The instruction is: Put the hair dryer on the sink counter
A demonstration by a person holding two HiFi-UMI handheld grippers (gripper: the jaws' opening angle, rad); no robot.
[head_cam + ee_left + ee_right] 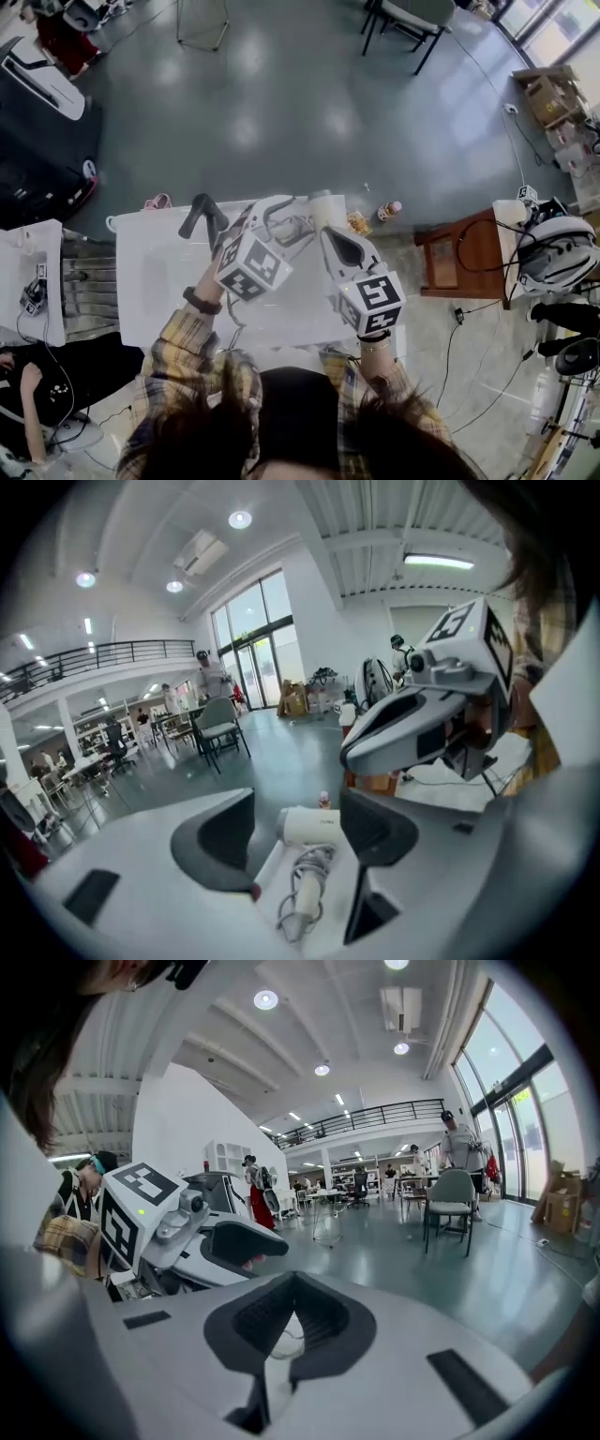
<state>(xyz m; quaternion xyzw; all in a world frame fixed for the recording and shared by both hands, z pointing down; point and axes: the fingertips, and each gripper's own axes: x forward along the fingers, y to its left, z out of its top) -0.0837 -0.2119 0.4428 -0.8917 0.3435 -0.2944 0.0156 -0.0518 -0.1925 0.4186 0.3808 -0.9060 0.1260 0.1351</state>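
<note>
The white hair dryer (314,829) lies on the white counter (159,281) with its cord wrapped round the handle. It shows beyond and between the jaws of my left gripper (298,803), which is open and holds nothing. In the head view the hair dryer (321,201) rests near the counter's far edge, just ahead of my left gripper (272,211). My right gripper (337,246) hovers beside it on the right. In the right gripper view the right gripper (293,1283) is shut, its tips meeting with nothing between them; a bit of cord shows below.
A dark grey faucet-like piece (204,214) stands at the counter's far left. A small bottle (389,210) sits past the far right corner. A brown wooden stand (469,253) with cables is to the right, a metal rack (89,281) to the left.
</note>
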